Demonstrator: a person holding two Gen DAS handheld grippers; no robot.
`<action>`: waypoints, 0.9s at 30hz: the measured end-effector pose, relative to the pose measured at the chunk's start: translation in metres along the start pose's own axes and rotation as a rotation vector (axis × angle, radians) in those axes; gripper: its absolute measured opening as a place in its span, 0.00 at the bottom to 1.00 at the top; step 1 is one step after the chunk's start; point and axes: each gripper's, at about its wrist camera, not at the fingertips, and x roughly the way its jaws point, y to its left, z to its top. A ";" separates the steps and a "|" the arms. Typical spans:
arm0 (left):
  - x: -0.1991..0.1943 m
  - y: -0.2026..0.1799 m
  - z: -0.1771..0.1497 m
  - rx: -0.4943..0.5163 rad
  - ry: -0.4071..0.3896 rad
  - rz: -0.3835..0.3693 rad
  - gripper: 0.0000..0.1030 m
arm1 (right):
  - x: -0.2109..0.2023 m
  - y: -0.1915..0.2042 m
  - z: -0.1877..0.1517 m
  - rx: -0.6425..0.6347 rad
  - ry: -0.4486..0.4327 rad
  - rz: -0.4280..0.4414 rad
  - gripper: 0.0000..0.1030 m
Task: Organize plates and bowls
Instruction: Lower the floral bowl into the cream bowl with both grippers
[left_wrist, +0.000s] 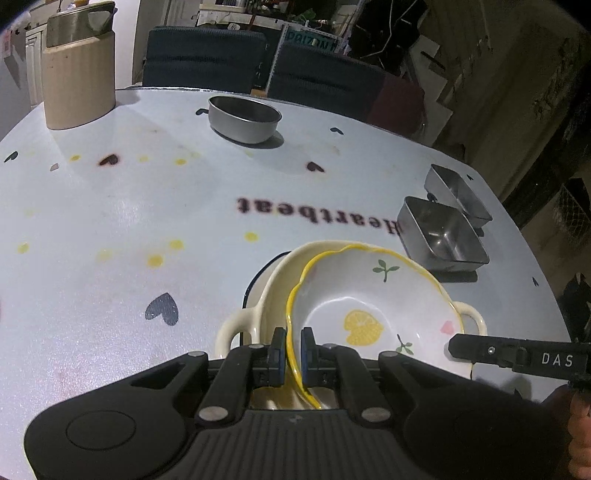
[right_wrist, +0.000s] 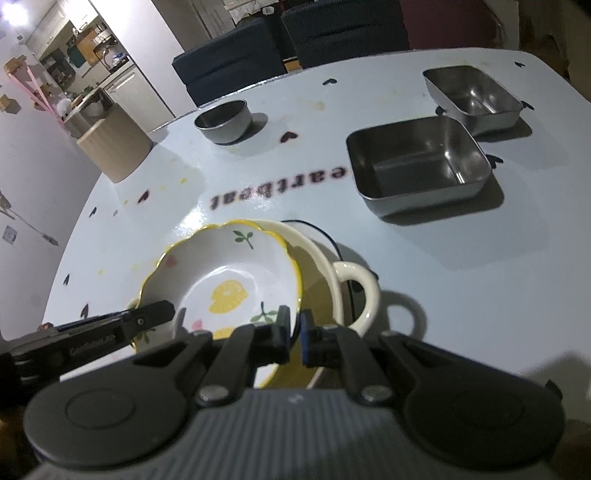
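Nearest in each wrist view, a tool is clamped on the rim of the same lemon-print bowl (left_wrist: 369, 295): the left tool (left_wrist: 294, 354) pinches the yellow scalloped edge on its own side, one pad inside the bowl and one outside, and the right tool (right_wrist: 295, 338) pinches the opposite edge the same way. In the left wrist view the right tool's black finger crosses in from the right edge at the bowl's rim, and a bit of the person's hand (left_wrist: 580, 435) shows at the lower right corner. The lemon-print bowl sits tilted inside a cream two-handled dish (right_wrist: 354, 284), whose loop handles stick out to either side; a dark-rimmed plate (left_wrist: 255, 284) shows as a thin edge beneath the dish. All of this rests on a pale blue desk (left_wrist: 110, 221) printed with hearts, yellow dots and the word "Heartbeat". Further back on the right stand two square steel trays, the nearer tray (right_wrist: 417, 162) just beside the farther tray (right_wrist: 472, 96), both upright. Well apart from them, toward the far edge, sits a round steel bowl (left_wrist: 243, 118). At the far left corner stands a beige ribbed container (left_wrist: 77, 81) with a metal pot set in its top. Behind the desk are two dark chair backs (left_wrist: 207, 59).
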 end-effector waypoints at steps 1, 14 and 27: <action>0.000 0.000 0.000 0.001 0.002 0.000 0.08 | 0.001 0.000 0.000 0.003 0.005 0.000 0.06; 0.006 0.000 -0.002 -0.002 0.030 -0.005 0.08 | 0.004 0.000 0.001 0.018 0.021 -0.018 0.06; 0.007 0.002 -0.001 0.011 0.024 0.004 0.07 | 0.000 -0.001 0.001 0.035 0.010 0.012 0.00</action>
